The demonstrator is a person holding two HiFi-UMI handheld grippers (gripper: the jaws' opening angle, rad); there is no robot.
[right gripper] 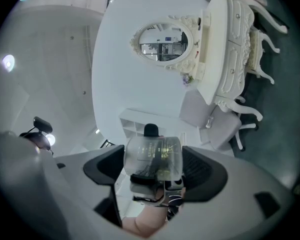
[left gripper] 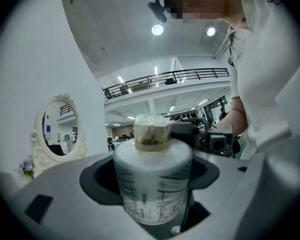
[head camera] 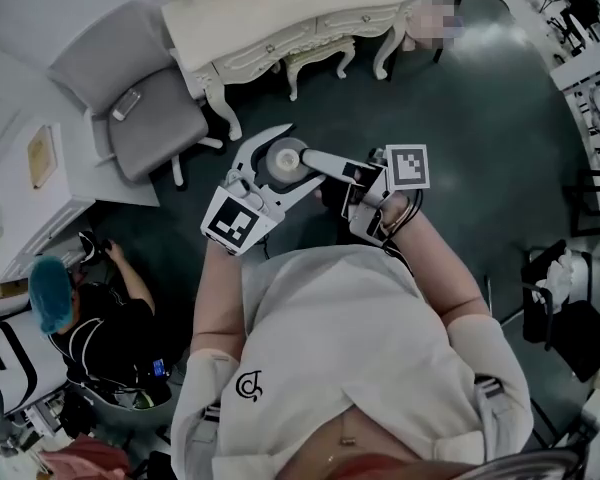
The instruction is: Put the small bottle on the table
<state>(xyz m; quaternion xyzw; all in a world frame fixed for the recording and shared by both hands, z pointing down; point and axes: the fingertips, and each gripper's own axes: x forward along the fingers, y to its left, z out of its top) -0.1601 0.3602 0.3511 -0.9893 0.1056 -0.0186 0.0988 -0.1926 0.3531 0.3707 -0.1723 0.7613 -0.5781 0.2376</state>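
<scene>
Pinching the small bottle point(head camera: 285, 158), left tongs point(left gripper: 152, 184) and right tongs point(right gripper: 153, 165) hover over open floor point(head camera: 470, 118)

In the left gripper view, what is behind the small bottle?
Behind the small bottle, which stands between the fingers of the left gripper, the right gripper and the person's forearm show. The bottle hides that gripper's fingertips here.

Light: we see dim, cool, even light in the head view, shadows soft | two ceiling lamps point(left gripper: 157, 29) flare in left gripper view | small bottle point(left gripper: 152, 184) soft, close to lens | we note both gripper views fisheye-bent, corners black
</scene>
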